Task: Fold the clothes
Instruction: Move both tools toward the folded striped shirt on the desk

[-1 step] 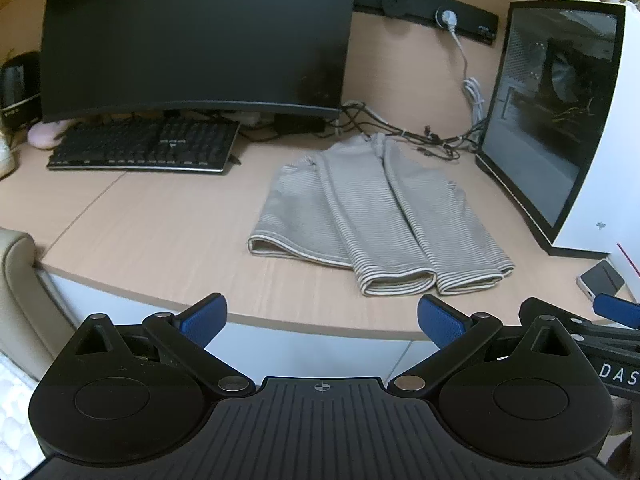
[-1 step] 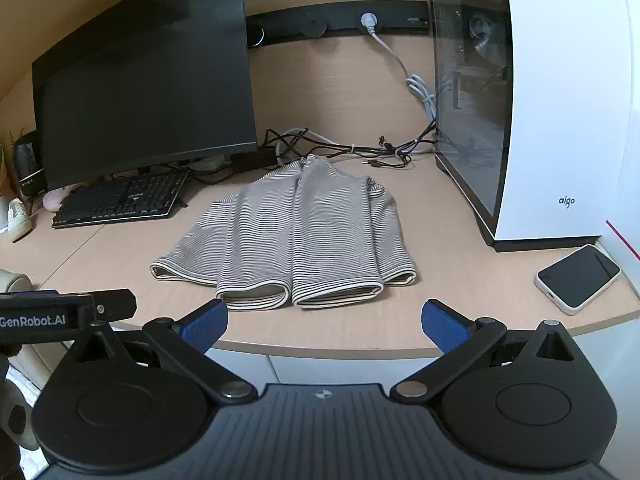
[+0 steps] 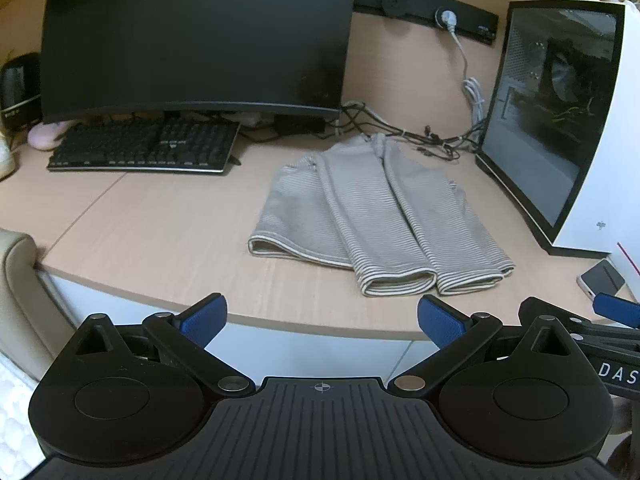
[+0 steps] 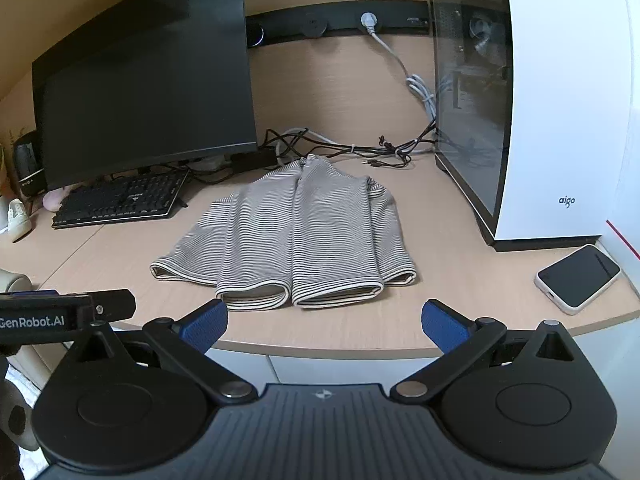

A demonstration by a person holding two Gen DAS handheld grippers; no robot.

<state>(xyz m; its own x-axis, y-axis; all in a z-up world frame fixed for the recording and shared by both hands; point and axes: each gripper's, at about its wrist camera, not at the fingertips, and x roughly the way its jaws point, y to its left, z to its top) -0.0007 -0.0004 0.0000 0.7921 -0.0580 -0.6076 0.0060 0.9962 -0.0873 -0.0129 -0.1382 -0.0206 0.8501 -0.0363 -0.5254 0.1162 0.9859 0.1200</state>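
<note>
A grey-and-white striped garment (image 3: 372,216) lies flat on the wooden desk (image 3: 160,236), both sleeves folded lengthwise over its body, cuffs and hem toward me. It also shows in the right wrist view (image 4: 296,232). My left gripper (image 3: 322,318) is open and empty, held off the desk's front edge, short of the garment. My right gripper (image 4: 324,320) is open and empty too, just before the front edge, in line with the cuffs. The right gripper's body (image 3: 600,332) shows at the right of the left wrist view.
A black monitor (image 3: 196,36) and keyboard (image 3: 144,148) stand at the back left. A white PC case (image 4: 532,100) stands at the right, with cables (image 4: 352,148) behind the garment. A phone (image 4: 578,278) lies at the front right.
</note>
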